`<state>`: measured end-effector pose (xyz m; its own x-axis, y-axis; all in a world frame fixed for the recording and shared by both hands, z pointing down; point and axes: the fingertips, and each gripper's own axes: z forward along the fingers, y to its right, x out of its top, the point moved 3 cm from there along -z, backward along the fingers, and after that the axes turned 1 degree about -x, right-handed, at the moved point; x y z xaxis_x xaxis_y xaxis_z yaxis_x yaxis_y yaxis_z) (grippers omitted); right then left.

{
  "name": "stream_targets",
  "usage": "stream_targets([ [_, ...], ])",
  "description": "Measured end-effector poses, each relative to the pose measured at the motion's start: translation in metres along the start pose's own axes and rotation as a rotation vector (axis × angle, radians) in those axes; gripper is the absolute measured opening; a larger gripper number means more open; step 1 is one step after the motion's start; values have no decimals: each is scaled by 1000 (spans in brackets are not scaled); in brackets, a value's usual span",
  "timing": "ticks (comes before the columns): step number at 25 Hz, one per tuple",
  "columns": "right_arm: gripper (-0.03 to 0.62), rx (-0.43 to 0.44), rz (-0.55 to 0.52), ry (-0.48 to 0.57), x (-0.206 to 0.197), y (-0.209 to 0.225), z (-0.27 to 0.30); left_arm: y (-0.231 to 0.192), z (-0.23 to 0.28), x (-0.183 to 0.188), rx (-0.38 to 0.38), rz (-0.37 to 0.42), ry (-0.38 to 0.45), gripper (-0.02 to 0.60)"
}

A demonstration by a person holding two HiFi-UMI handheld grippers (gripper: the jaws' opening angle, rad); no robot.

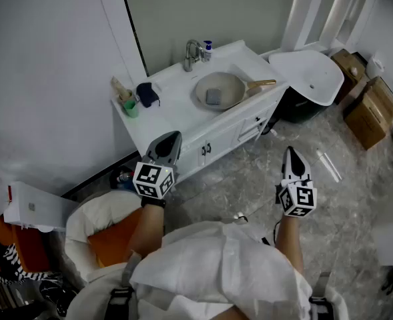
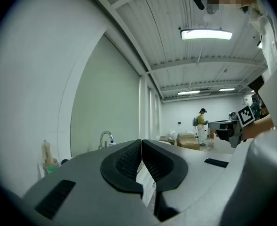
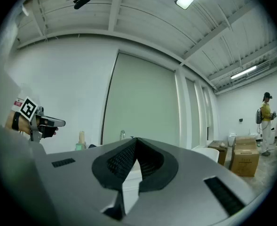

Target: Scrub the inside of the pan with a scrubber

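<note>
I see the pan (image 1: 228, 84) sitting upright on the white bench (image 1: 173, 109), pale and round, its tan handle pointing right. A small grey square, probably the scrubber (image 1: 213, 97), lies flat inside it.

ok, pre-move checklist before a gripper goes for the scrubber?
1. Grey square scrubber lies inside the round beige pan: ok.
2. Pan sits flat on the white vanity counter: ok.
3. Left hand-held gripper open for a grasp: not ok, jaws together, empty.
4. Right hand-held gripper open for a grasp: not ok, jaws together, empty.
5. Grippers at the counter: not ok, both short of it.
6. Pan wet or soaped: cannot tell.
</note>
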<state>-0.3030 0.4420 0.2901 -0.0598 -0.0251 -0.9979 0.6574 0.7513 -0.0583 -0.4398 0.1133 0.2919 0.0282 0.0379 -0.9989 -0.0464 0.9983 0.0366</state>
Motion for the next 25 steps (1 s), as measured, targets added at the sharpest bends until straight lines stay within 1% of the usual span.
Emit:
stream_targets([
  [12,8,12,-10,-3,1,-6,2,-3,-3,-1,7,-7,0,17],
  [14,8,29,10,10,1,-6,2,-3,-3,-1,7,-8,-2,17],
  [16,8,50,54,40,2,-5,3,-3,-1,-2,8,-9,-3,17],
  [18,8,55,83,57,2,-3,6,-4,2,-3,8,-11,-6,17],
  [25,8,47,70,24,-9,8,14,0,16,-6,0,-17,-15,17],
])
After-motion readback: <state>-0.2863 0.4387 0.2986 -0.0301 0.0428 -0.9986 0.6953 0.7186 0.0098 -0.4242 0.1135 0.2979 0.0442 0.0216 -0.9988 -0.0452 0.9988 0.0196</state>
